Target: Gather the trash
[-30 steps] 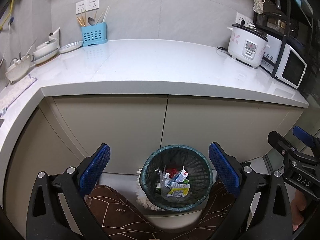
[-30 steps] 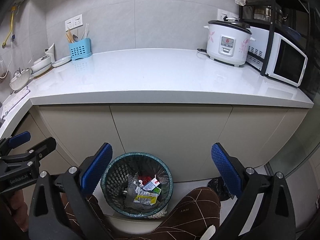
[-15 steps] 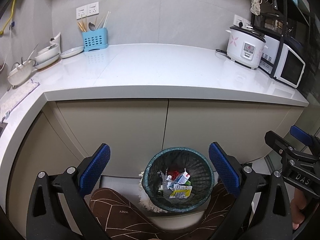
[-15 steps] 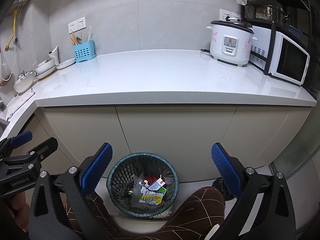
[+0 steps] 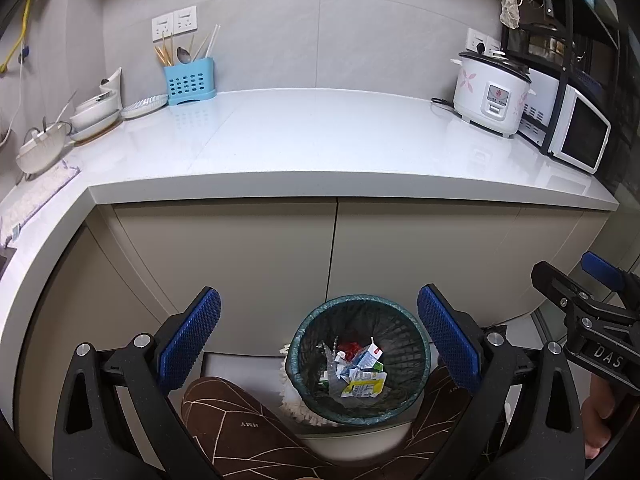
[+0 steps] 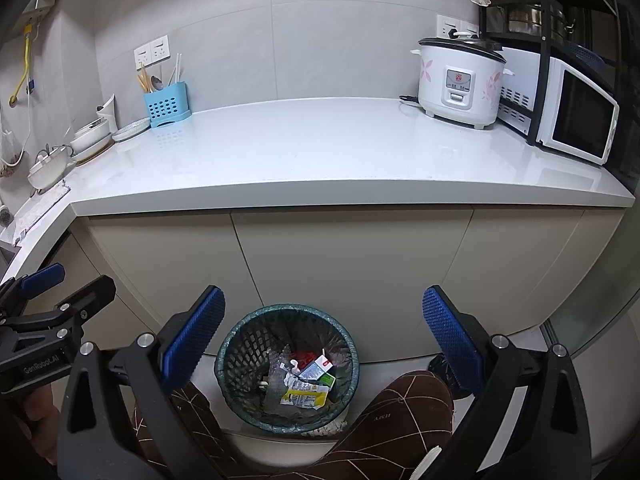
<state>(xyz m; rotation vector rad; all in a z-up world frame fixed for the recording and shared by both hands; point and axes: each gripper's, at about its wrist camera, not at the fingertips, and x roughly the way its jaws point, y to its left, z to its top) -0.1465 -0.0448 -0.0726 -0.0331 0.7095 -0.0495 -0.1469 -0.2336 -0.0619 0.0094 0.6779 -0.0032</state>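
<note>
Both tongs, left (image 5: 319, 338) & right (image 6: 324, 334), spread wide w/ nothing held, hang above the bin (image 5: 359, 360) on the floor w/ trash (image 5: 358, 372) already inside; tabletop (image 5: 320, 140) beyond shows no litter, so task looks approx done.

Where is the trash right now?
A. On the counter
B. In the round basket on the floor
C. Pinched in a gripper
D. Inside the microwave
B: the cartons and wrappers lie inside the mesh basket on the floor; both grippers are open and empty.
</note>
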